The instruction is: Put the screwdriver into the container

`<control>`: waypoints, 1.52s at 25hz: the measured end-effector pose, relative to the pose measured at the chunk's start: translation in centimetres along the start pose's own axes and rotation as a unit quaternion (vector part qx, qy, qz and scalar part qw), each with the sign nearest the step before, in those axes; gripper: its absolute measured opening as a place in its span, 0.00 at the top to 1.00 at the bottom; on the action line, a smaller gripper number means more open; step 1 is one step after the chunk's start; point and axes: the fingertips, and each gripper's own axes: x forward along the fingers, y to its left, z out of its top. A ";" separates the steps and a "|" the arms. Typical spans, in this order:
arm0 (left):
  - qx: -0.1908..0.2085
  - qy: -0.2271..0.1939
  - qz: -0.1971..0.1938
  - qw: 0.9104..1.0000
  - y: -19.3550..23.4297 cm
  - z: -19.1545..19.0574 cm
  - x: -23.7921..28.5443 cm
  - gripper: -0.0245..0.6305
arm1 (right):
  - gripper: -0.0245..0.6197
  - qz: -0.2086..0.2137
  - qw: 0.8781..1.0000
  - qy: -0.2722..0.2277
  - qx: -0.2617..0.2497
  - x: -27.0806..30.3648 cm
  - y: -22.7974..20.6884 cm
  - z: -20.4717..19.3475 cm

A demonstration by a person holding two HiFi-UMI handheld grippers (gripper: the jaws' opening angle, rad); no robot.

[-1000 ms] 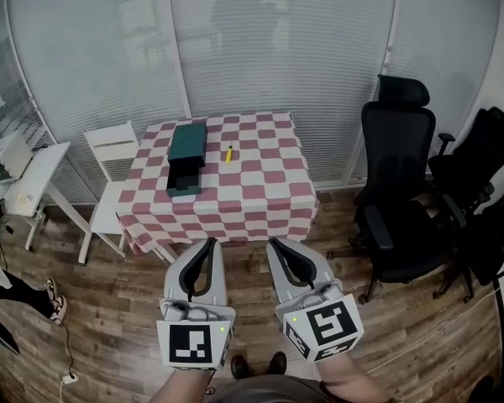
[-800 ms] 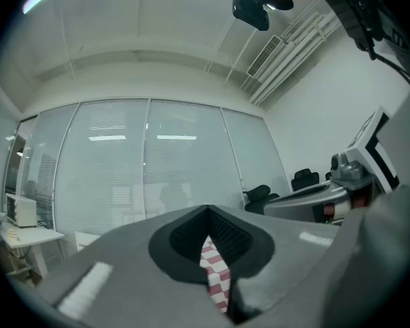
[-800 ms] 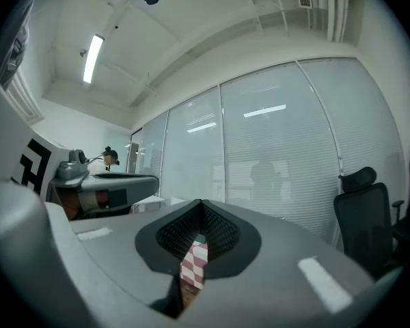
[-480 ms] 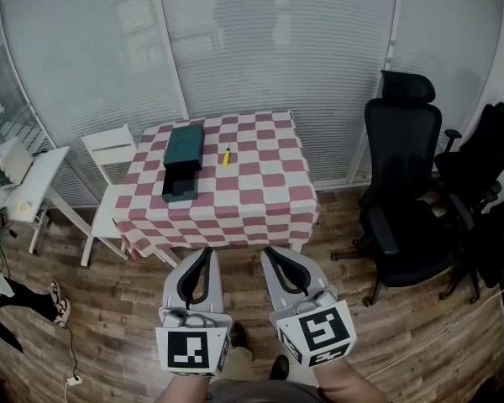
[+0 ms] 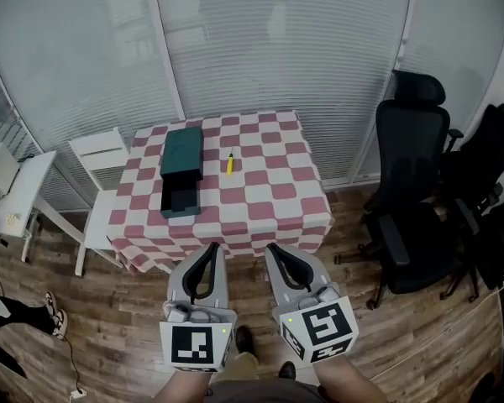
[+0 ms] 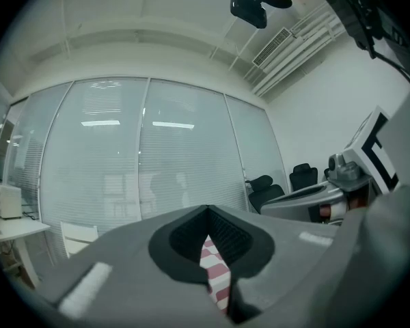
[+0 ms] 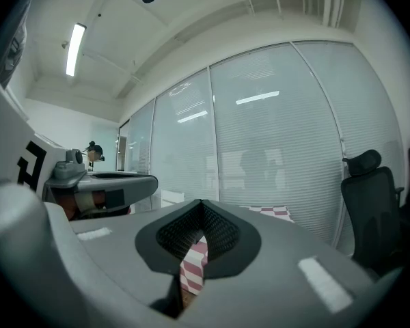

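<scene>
Left gripper [image 5: 211, 248]: jaws clenched tip to tip, nothing between them; only a sliver of checked cloth shows through the gap behind the tips. Right gripper [image 5: 274, 247]: likewise clenched and empty, held just beside the left one, both pointing level toward the table [image 5: 273, 193]. The table, draped in a red-and-white checked cloth, stands ahead of both grippers and apart from them, with wooden floor between. The yellow screwdriver [image 5: 230, 164] lies on the cloth well ahead of the jaw tips, on a line between the two grippers and nearer the left one's side. The dark green container [image 5: 182, 151] sits ahead and slightly left of the left gripper, beside the screwdriver but not touching it, its drawer end drawn out toward the grippers. A white chair [image 5: 95, 148] stands further left of the left gripper; a black office chair [image 5: 413, 183] stands off to the right of the right gripper.
</scene>
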 end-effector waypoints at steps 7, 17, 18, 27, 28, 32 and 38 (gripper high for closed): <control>-0.001 -0.028 -0.017 0.999 4.2 0.6 4.7 0.96 | 0.92 -0.012 1.000 -0.009 -0.015 6.1 -0.9 1.7; -0.013 -0.047 -0.036 0.998 8.2 0.8 8.2 0.96 | 0.92 -0.036 0.999 -0.011 -0.033 11.4 -1.3 3.4; -0.015 -0.045 -0.036 0.998 8.4 0.5 8.5 0.96 | 0.92 -0.038 0.999 -0.008 -0.031 11.7 -1.5 3.3; -0.015 -0.017 -0.044 0.999 9.3 -2.2 12.7 0.96 | 0.92 -0.039 0.999 0.011 -0.013 15.4 -3.6 1.4; -0.015 -0.014 -0.043 0.999 9.4 -2.5 13.3 0.96 | 0.92 -0.039 0.999 0.012 -0.010 16.0 -4.1 1.3; -0.013 -0.001 -0.040 0.999 10.0 -3.1 16.1 0.96 | 0.92 -0.035 0.999 0.012 -0.003 18.4 -6.2 1.4; -0.011 0.015 -0.037 0.999 10.8 -4.5 20.4 0.96 | 0.92 -0.029 0.999 0.023 0.011 22.1 -9.4 0.5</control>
